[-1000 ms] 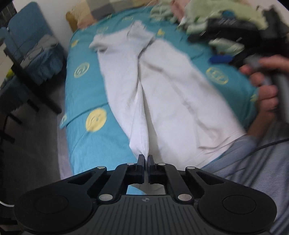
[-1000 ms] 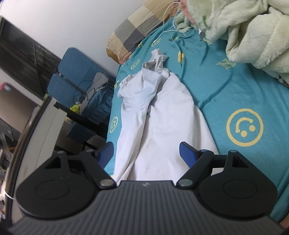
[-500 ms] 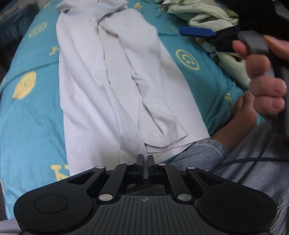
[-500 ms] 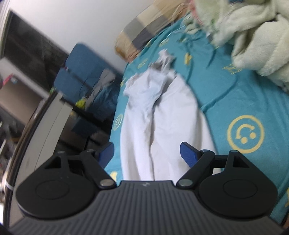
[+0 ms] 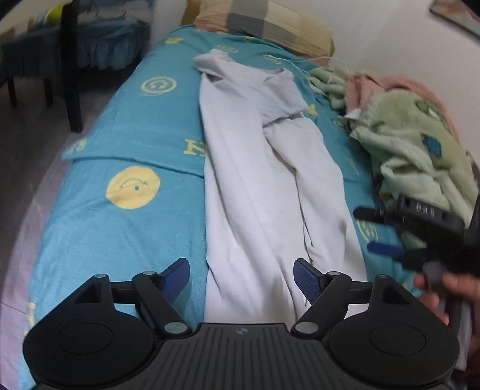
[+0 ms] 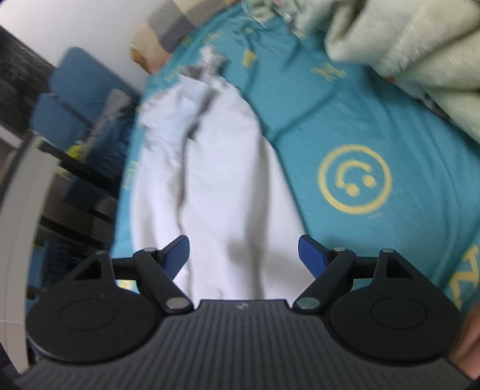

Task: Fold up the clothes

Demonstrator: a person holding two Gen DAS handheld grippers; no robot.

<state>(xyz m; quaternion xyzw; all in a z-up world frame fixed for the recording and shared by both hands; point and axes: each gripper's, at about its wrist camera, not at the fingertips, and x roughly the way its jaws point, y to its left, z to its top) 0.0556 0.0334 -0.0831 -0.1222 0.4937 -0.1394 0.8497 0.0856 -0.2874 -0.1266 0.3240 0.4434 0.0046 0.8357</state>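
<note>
A white long-sleeved garment (image 5: pixel 264 186) lies lengthwise on the teal bedspread (image 5: pixel 120 216), both sides folded in towards its middle. My left gripper (image 5: pixel 241 280) is open and empty, hovering over the garment's near hem. My right gripper (image 6: pixel 243 255) is open and empty, above the near part of the same garment (image 6: pixel 216 186). The right gripper also shows at the right edge of the left wrist view (image 5: pixel 387 240), held in a hand beside the garment.
A pile of green and pink fleece clothes (image 5: pixel 414 141) lies on the bed's right side. A checked pillow (image 5: pixel 264 27) is at the head. A blue chair (image 5: pixel 75 51) stands left of the bed over grey floor (image 5: pixel 27 144).
My left gripper was shut on the garment's edge, laid it over, and has now opened and drawn back. The right gripper stayed open and shifted slightly over the garment.
</note>
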